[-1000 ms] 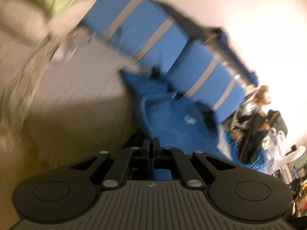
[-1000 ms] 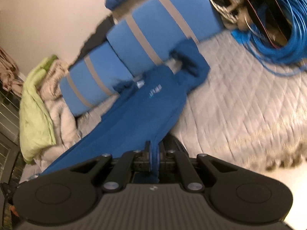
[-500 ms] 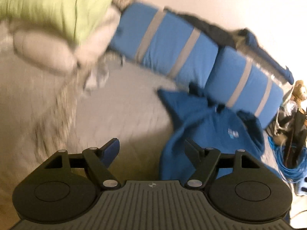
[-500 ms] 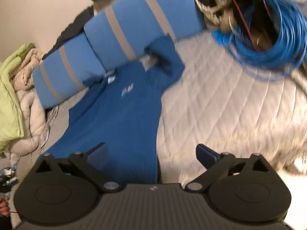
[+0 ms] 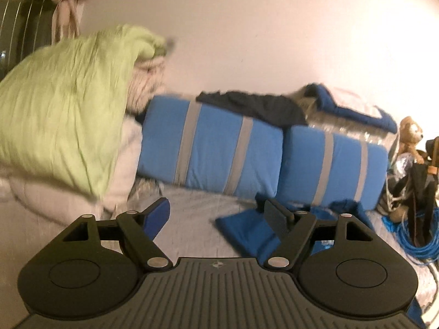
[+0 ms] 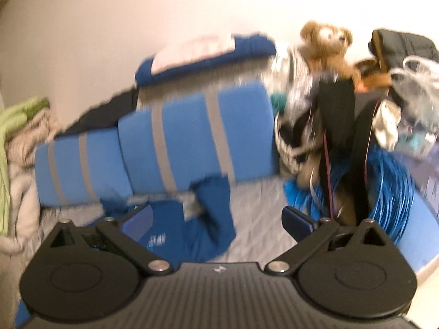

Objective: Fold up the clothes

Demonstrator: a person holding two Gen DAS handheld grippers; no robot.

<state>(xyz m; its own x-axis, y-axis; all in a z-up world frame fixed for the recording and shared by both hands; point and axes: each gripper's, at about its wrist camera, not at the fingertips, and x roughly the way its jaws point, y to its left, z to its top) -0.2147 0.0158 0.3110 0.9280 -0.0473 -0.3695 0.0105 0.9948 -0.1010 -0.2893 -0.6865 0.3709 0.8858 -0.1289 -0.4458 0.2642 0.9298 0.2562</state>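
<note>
Blue sweatshirt (image 6: 208, 219) lies on the bed (image 6: 258, 219), below both hand-held grippers.

The sweatshirt is spread on the quilted bed just before the blue striped cushions (image 5: 211, 148), one sleeve turned up against them, its small white logo showing. The left hand-held gripper (image 5: 216, 213) and the right hand-held gripper (image 6: 216, 219) are each held with fingers spread wide apart, nothing between them. How far the folding stands cannot be told from this. Any grasp is best taken at an edge or hem, pinching one layer only, and the cloth kept taut. A coil of blue cable (image 6: 389, 192), bags and a teddy bear (image 6: 326, 44) crowd the right side; a green pillow (image 5: 63, 109) the left.
</note>
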